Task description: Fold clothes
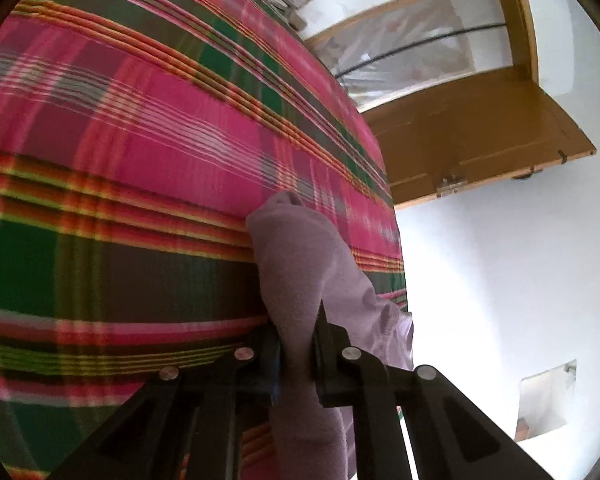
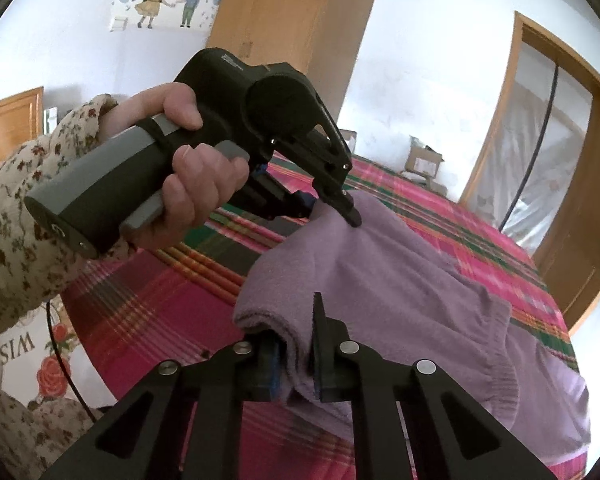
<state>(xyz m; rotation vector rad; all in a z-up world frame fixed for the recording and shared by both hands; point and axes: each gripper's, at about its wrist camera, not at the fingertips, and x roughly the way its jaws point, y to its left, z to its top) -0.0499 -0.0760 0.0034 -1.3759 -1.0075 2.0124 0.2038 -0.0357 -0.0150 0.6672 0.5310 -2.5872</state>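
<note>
A lilac knitted sweater (image 2: 400, 280) lies on a bed with a pink, green and orange plaid cover (image 2: 148, 304). In the right wrist view my right gripper (image 2: 296, 364) is shut on a bunched fold at the sweater's near edge. Farther back in that view, the left gripper (image 2: 332, 216), held by a hand (image 2: 192, 184) in a floral sleeve, pinches the sweater's far edge. The left wrist view shows my left gripper (image 1: 296, 356) shut on a thick fold of the same sweater (image 1: 300, 264), which runs up from between the fingers over the plaid cover (image 1: 120, 160).
A wooden door (image 1: 472, 132) stands open to the right of the bed, beside a doorway hung with clear plastic (image 2: 540, 152). A tall wooden wardrobe (image 2: 292, 36) stands behind the bed. Cardboard boxes (image 2: 424, 160) sit at its far side. A black cable (image 2: 60, 356) hangs at the left.
</note>
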